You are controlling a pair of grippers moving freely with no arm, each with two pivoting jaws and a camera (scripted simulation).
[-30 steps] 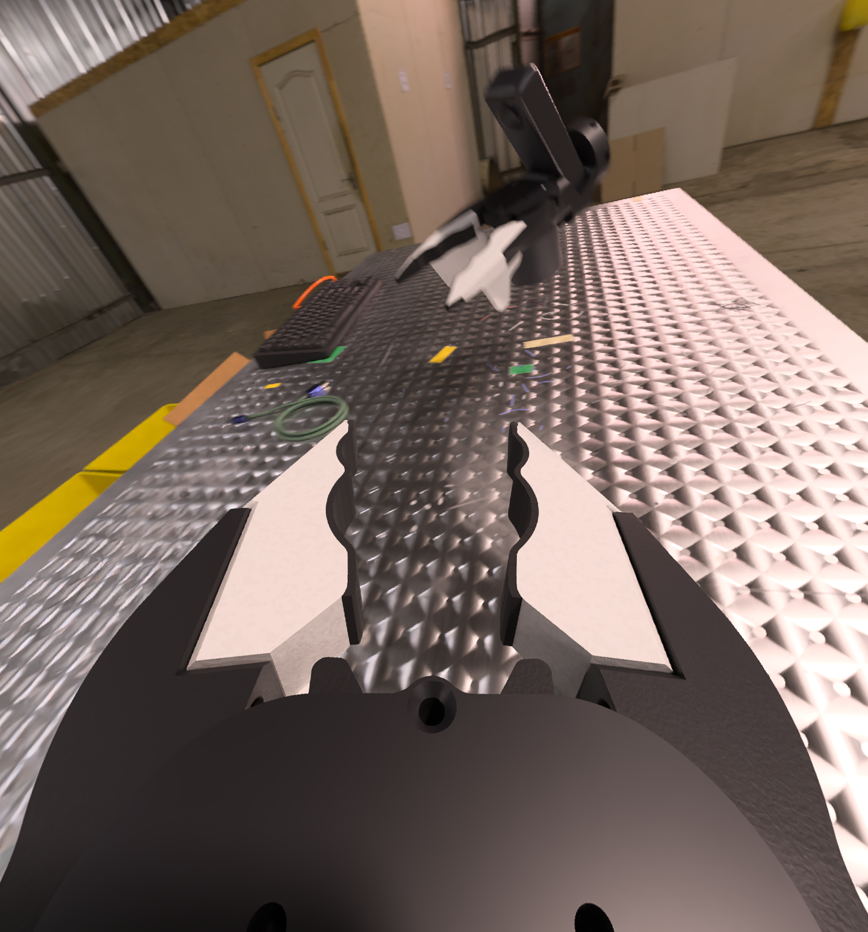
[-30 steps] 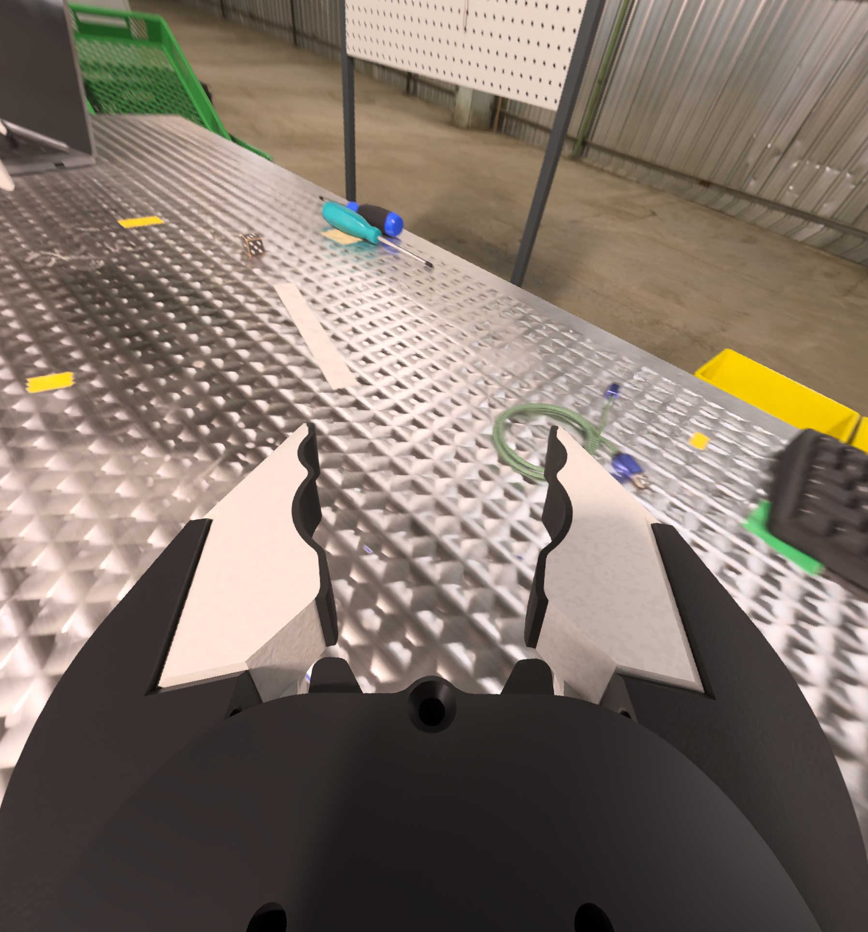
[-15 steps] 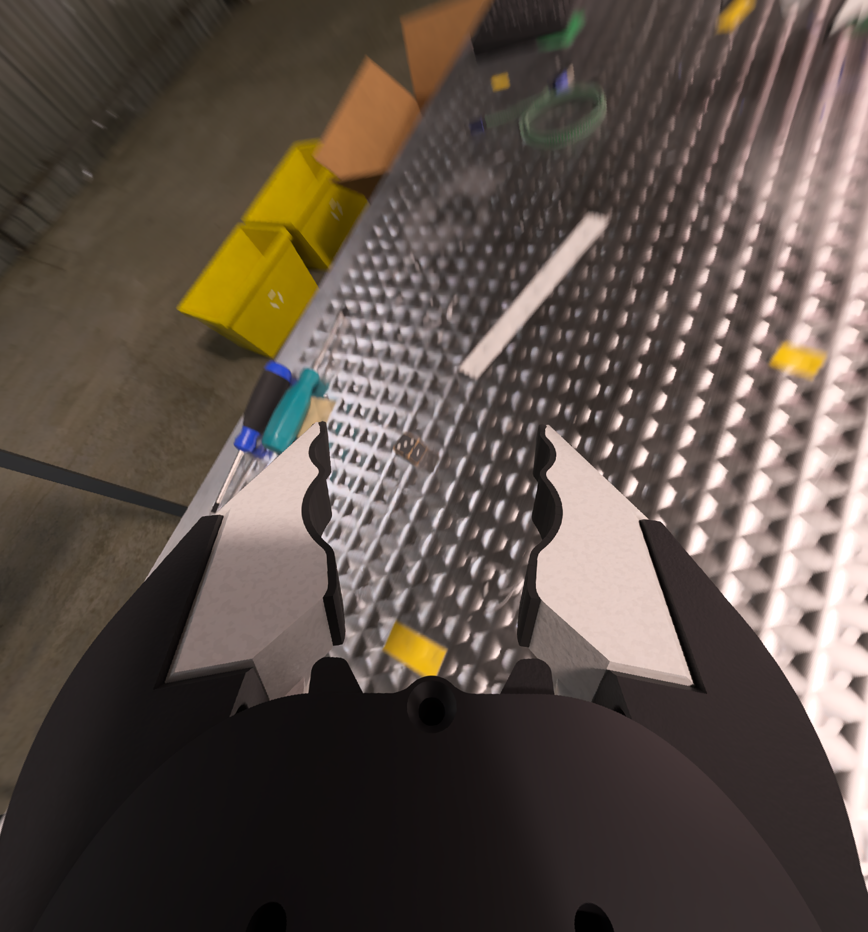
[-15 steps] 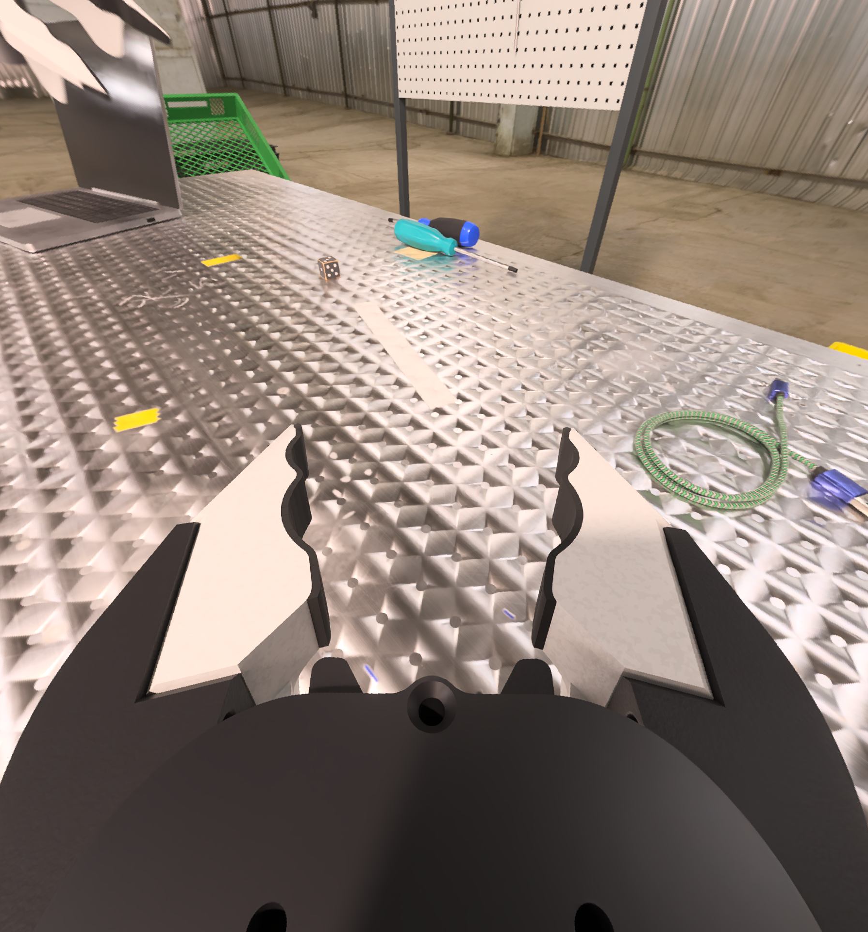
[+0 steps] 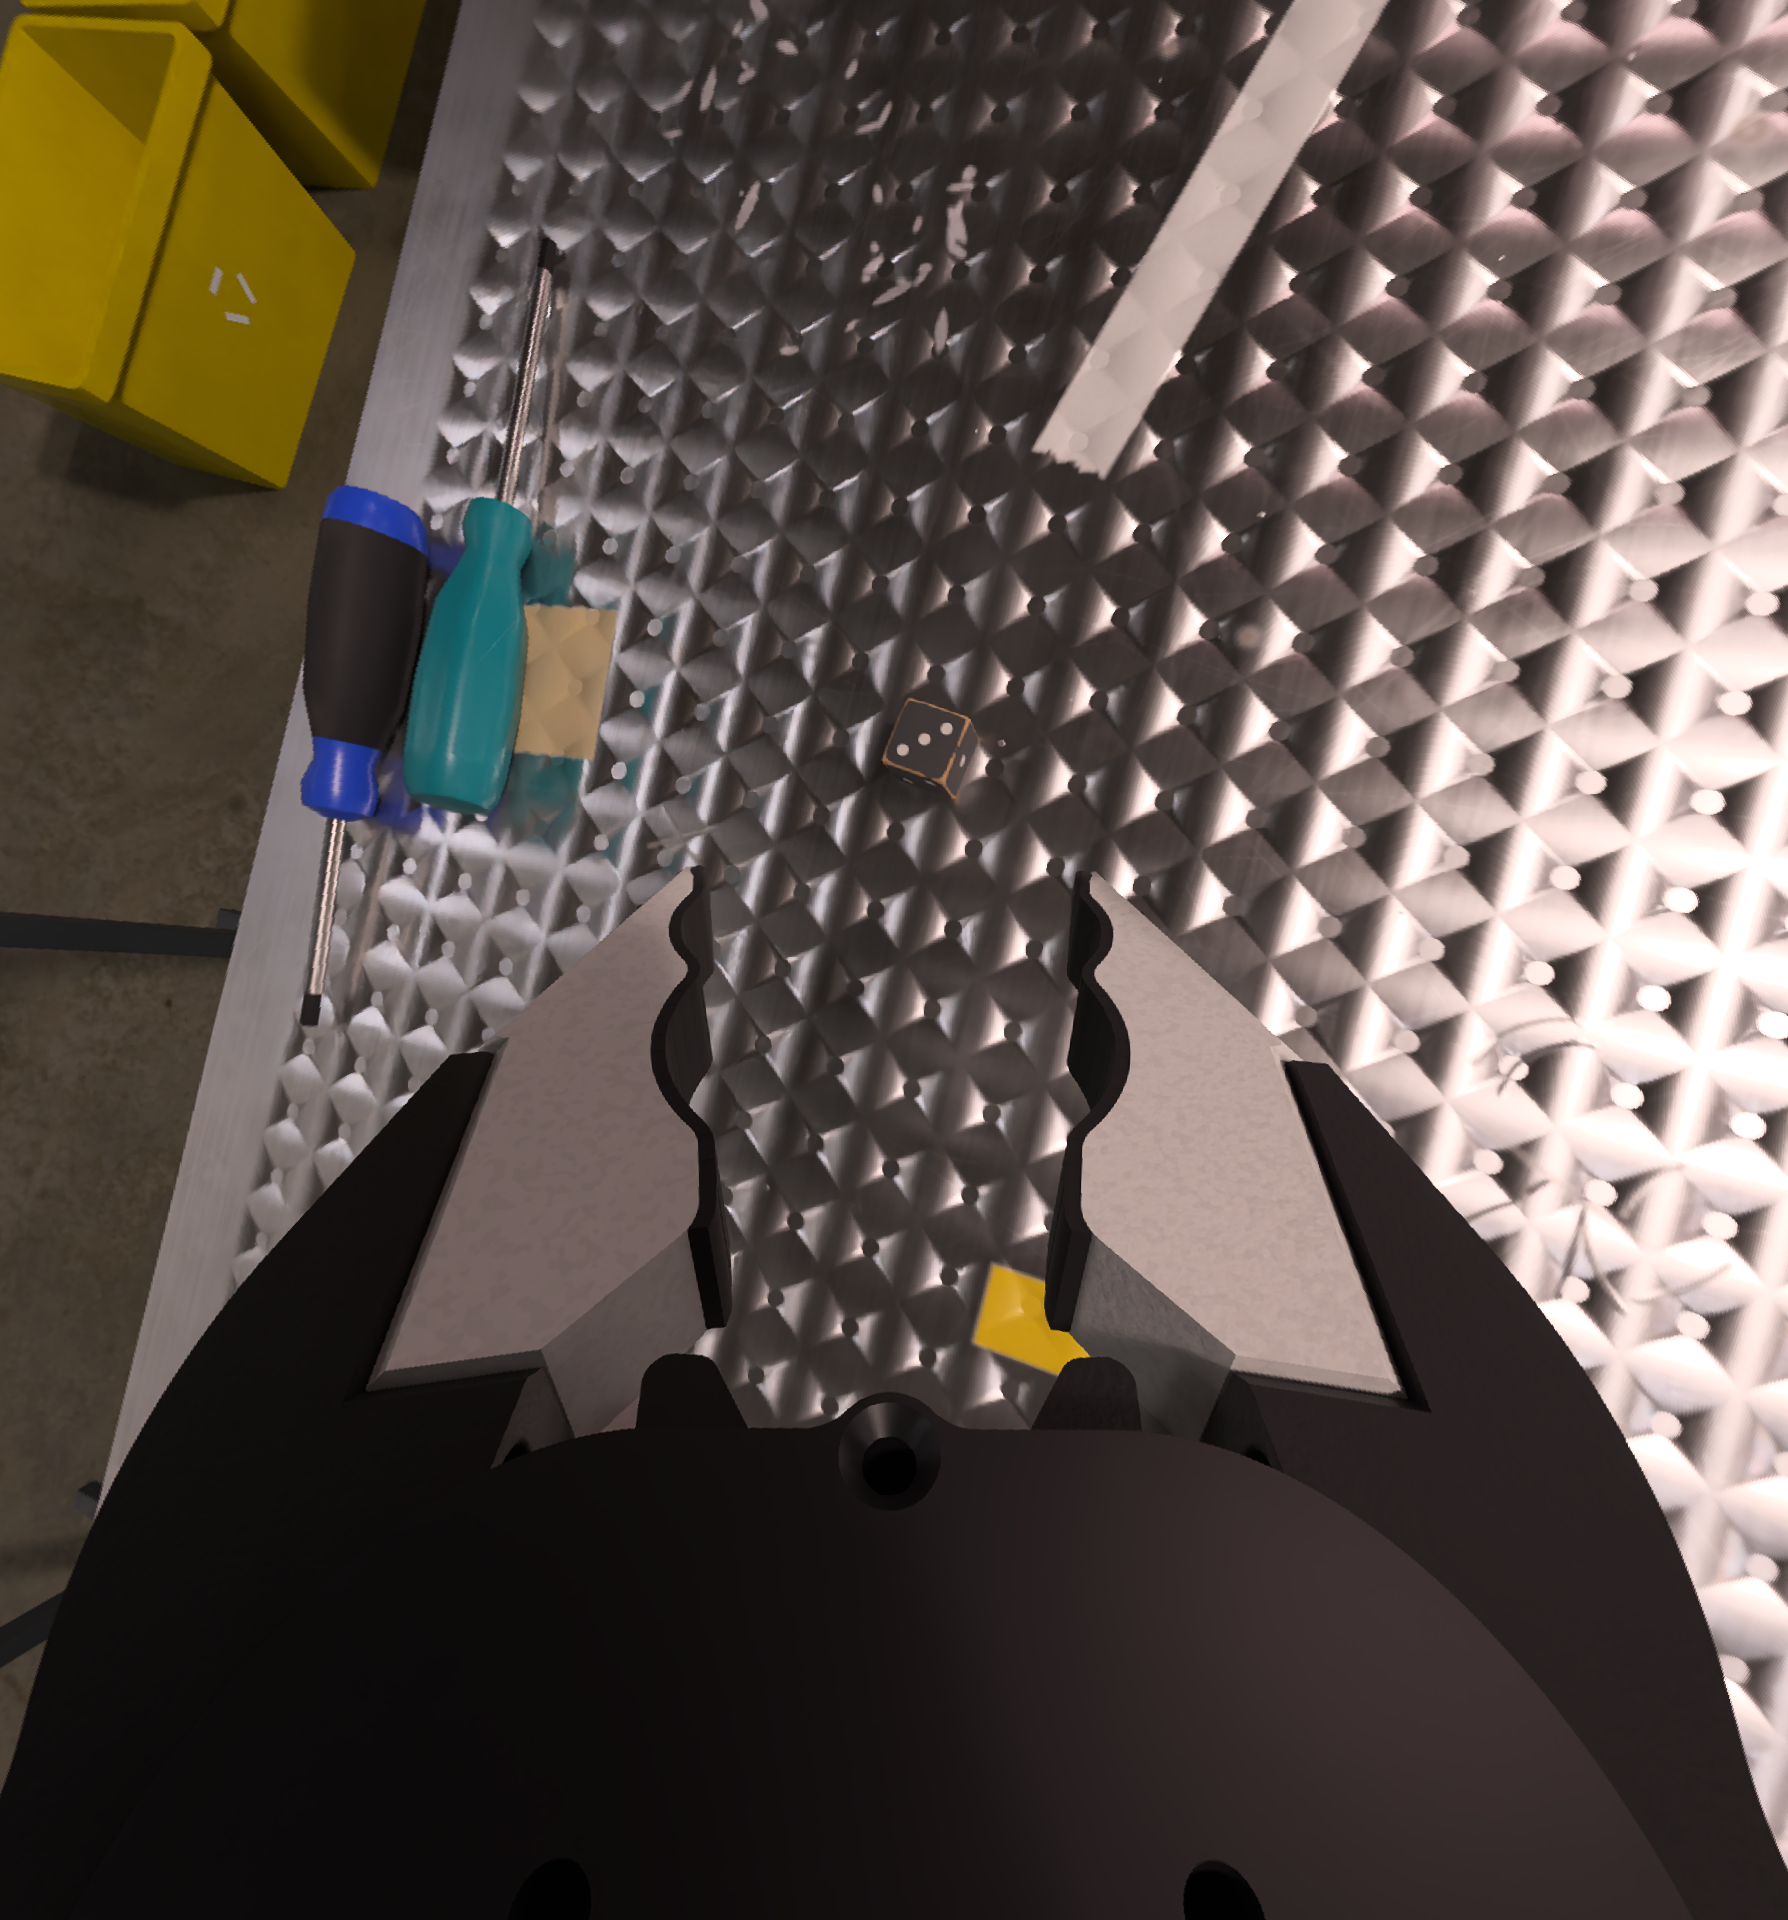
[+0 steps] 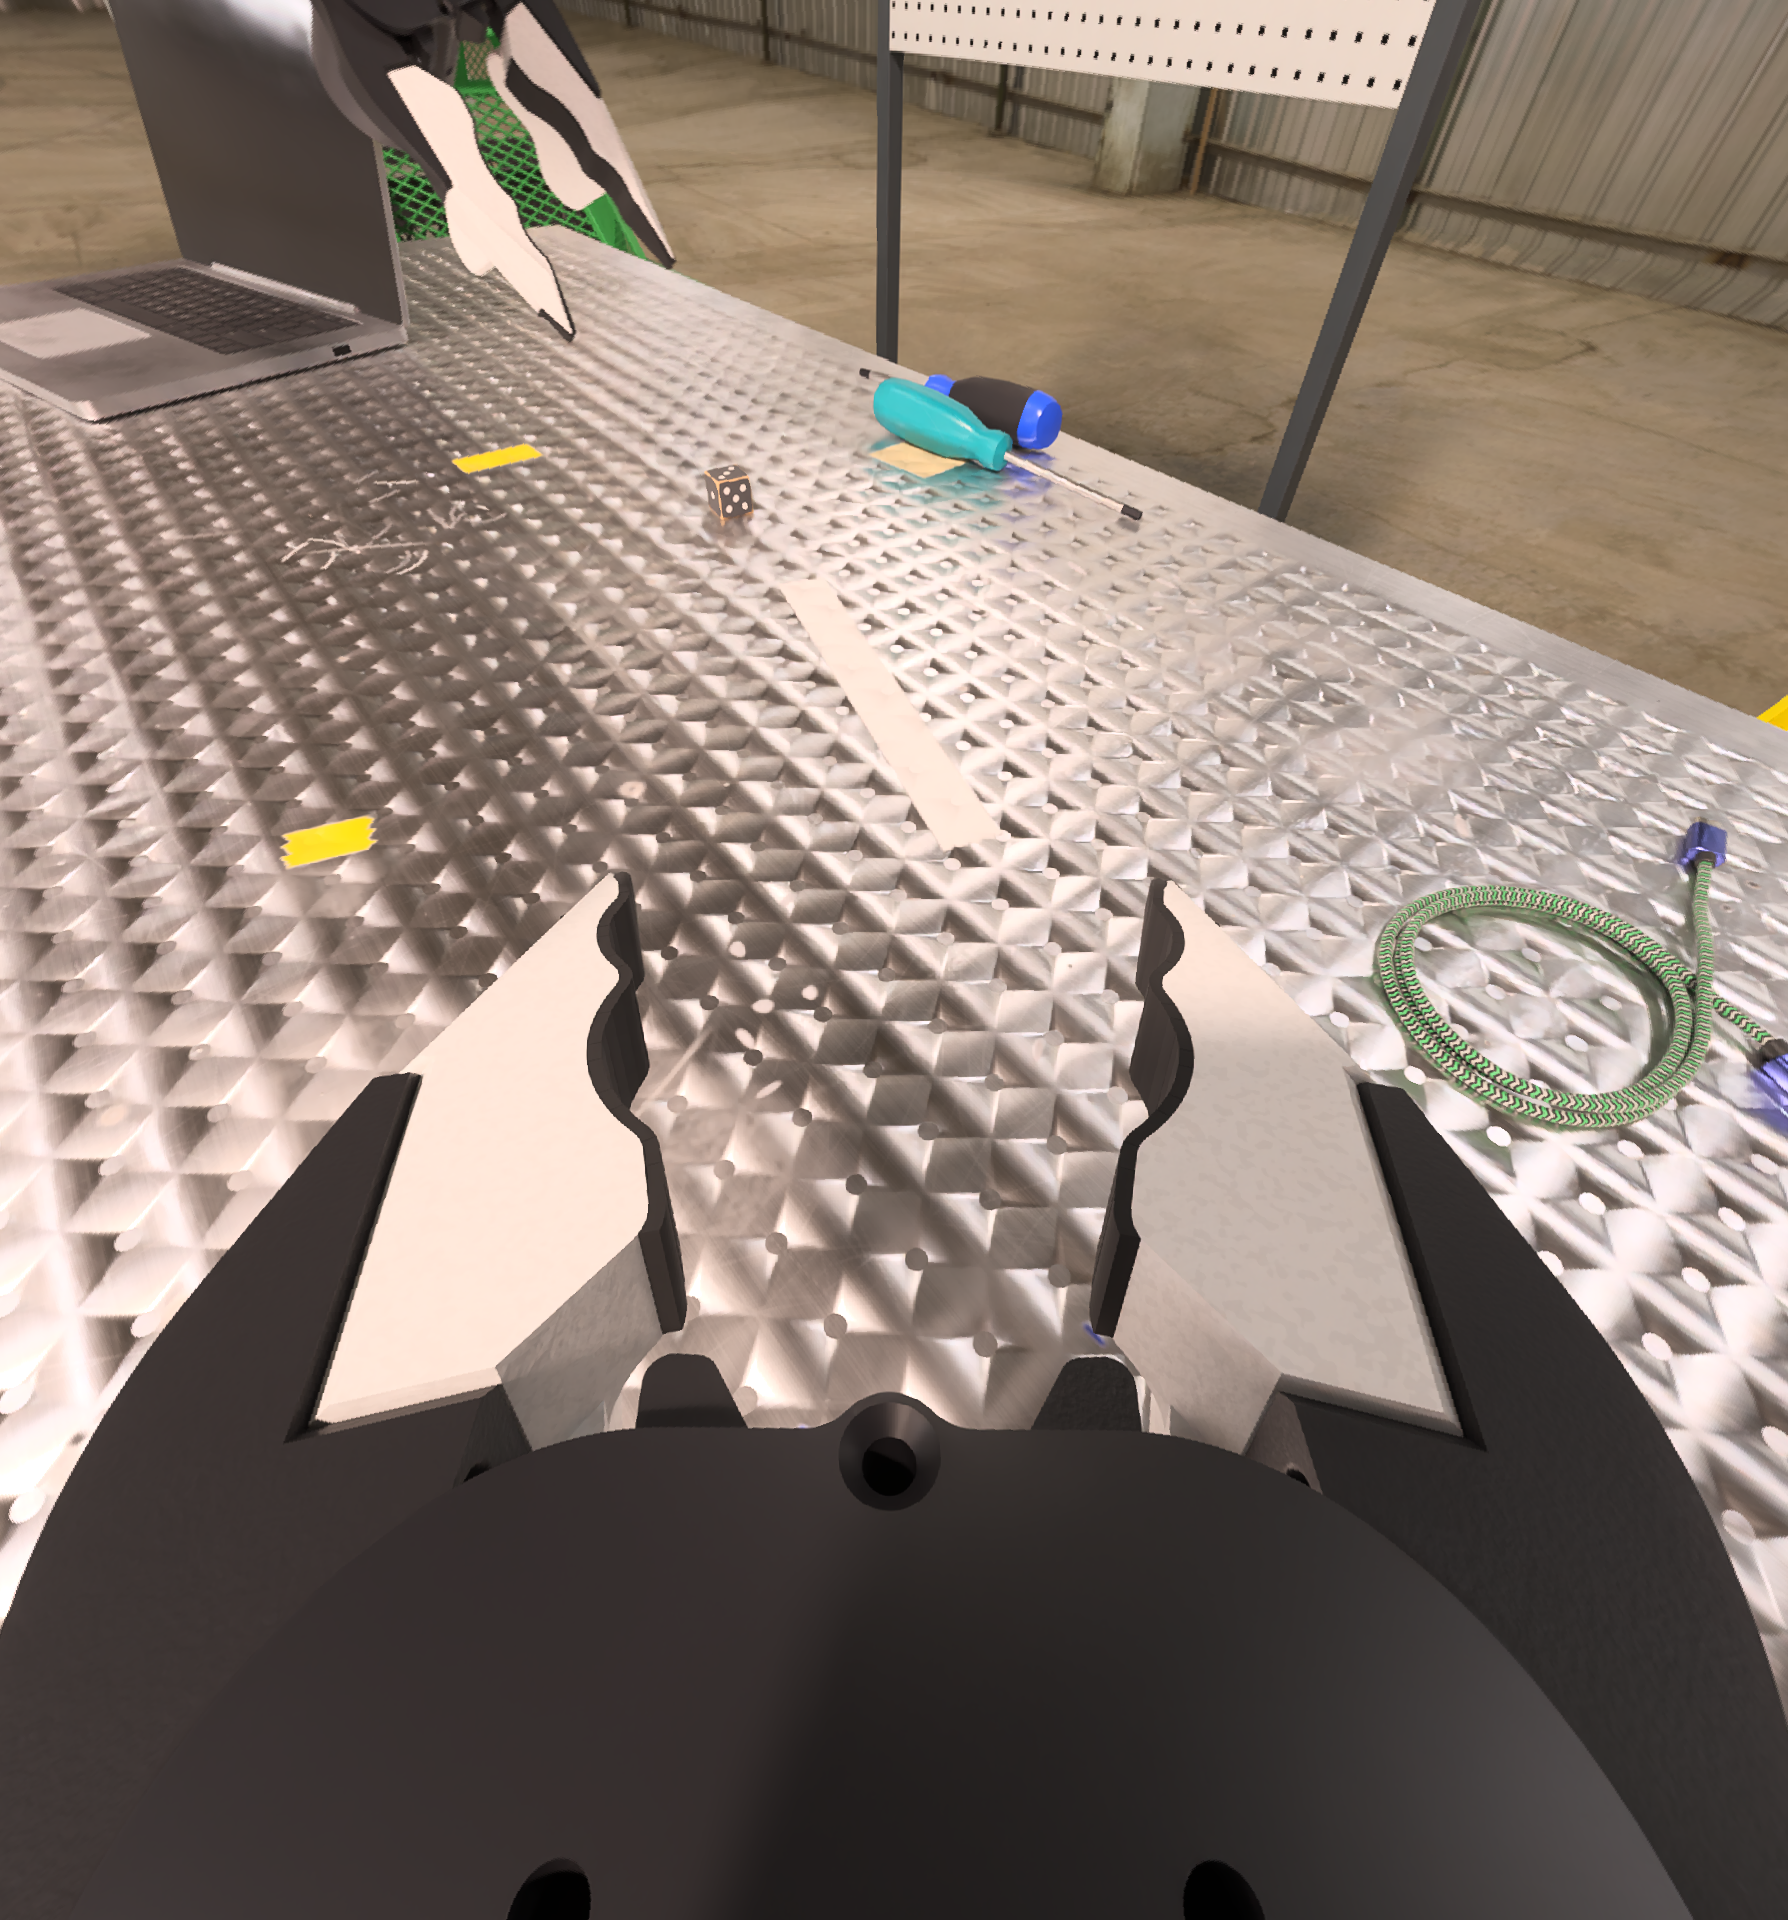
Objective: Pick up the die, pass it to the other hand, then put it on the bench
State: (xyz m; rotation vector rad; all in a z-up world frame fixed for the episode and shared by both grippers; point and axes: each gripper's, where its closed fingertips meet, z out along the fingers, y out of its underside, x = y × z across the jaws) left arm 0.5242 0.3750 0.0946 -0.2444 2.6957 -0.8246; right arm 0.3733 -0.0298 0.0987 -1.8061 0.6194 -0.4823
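Observation:
A small black die with white pips and tan edges (image 5: 928, 747) lies on the patterned metal bench (image 5: 1389, 727). My left gripper (image 5: 885, 883) is open and empty, above the bench, pointing down with the die just ahead of its fingertips. The die also shows in the right wrist view (image 6: 729, 491), far ahead. My right gripper (image 6: 890, 894) is open and empty, low over the bench, well short of the die. The left gripper (image 6: 599, 281) shows in the right wrist view, hanging above and behind the die.
Two screwdrivers, teal (image 5: 469, 655) and black-and-blue (image 5: 360, 649), lie at the bench edge left of the die. Yellow bins (image 5: 142, 239) stand on the floor. A laptop (image 6: 194, 301), a coiled green cable (image 6: 1544, 1008), pale tape strip (image 6: 890, 717) and yellow tape pieces (image 6: 329, 840) are on the bench.
My left gripper has swung from facing along the bench to pointing down and has closed in on the die. My right gripper has turned a little toward the die. Both stay open.

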